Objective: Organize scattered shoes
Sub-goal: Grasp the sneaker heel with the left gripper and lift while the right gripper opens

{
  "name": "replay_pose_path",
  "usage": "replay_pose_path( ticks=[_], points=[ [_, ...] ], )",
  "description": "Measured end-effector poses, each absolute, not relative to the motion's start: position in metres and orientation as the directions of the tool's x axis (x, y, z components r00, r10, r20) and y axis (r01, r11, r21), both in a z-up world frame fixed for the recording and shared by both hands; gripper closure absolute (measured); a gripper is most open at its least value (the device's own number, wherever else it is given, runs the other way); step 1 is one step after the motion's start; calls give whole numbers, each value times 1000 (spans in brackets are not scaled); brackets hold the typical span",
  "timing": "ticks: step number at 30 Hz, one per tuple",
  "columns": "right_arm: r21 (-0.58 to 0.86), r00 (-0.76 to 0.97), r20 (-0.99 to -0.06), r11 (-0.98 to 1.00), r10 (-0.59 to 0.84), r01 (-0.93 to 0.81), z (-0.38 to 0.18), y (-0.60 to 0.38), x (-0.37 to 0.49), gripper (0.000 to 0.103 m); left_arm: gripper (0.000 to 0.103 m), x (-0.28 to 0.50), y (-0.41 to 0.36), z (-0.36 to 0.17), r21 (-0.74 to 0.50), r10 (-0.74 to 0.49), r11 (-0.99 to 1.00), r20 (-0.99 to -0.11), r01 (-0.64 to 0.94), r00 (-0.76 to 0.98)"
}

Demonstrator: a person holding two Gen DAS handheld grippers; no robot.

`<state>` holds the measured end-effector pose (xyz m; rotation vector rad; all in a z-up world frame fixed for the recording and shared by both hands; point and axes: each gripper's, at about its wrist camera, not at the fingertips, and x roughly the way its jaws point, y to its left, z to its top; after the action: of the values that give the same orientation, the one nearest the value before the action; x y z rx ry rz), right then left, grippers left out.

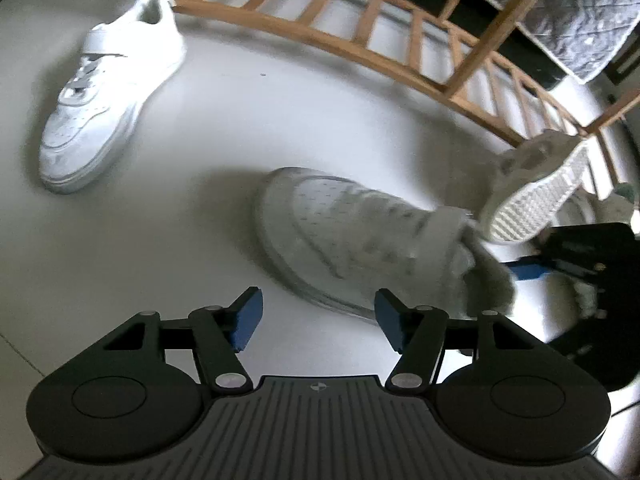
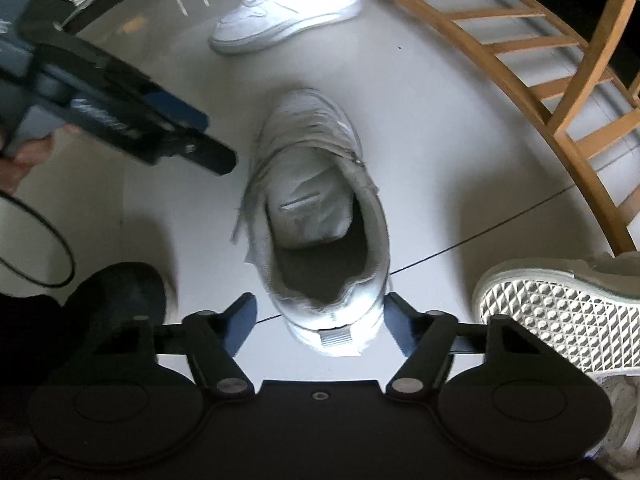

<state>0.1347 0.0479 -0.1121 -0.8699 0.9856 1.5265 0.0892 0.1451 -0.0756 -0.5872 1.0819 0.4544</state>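
On the pale, smooth floor (image 1: 224, 128), the left wrist view shows a white leather strap sneaker (image 1: 112, 92) lying upright near the curved wooden slatted frame (image 1: 360, 28), heel almost against it. A second white sneaker (image 1: 352, 236), perforated at the toe and blurred, lies closer, just ahead of the left gripper (image 1: 318, 318). Its blue-padded fingers (image 1: 248, 318) stand apart with only floor between them; the gripper points steeply down. At the right edge, a shoe with a waffle-pattern sole (image 1: 532, 196) is tipped on its side beside the right gripper's black body. A grey quilted cloth (image 1: 560, 12) hangs over the frame.

From the right wrist view, the right gripper (image 2: 320, 328) points steeply down over the heel of the near sneaker (image 2: 320, 208), whose dark opening faces the camera. The fingers (image 2: 400, 330) straddle the heel; the right one touches it, the left stands clear. The left gripper (image 2: 160, 124) is at upper left, a hand (image 2: 28, 156) behind it. The strap sneaker (image 2: 288, 8) lies beyond; the patterned sole (image 2: 560, 320) lies at lower right. A dark shoe toe (image 2: 120, 300) shows at lower left.
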Motion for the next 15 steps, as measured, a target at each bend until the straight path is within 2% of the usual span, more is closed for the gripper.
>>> replay_pose_path(
  ticks=[6,15],
  points=[
    [166,-190,-912,-98,363,-981,-114,49,129,39,35,102,128,-77,-267,9,765,-906,-587,424],
    [180,-208,-909,-110,362,-977,-116,55,126,39,33,126,164,-71,-274,10,761,-902,-589,432]
  ],
)
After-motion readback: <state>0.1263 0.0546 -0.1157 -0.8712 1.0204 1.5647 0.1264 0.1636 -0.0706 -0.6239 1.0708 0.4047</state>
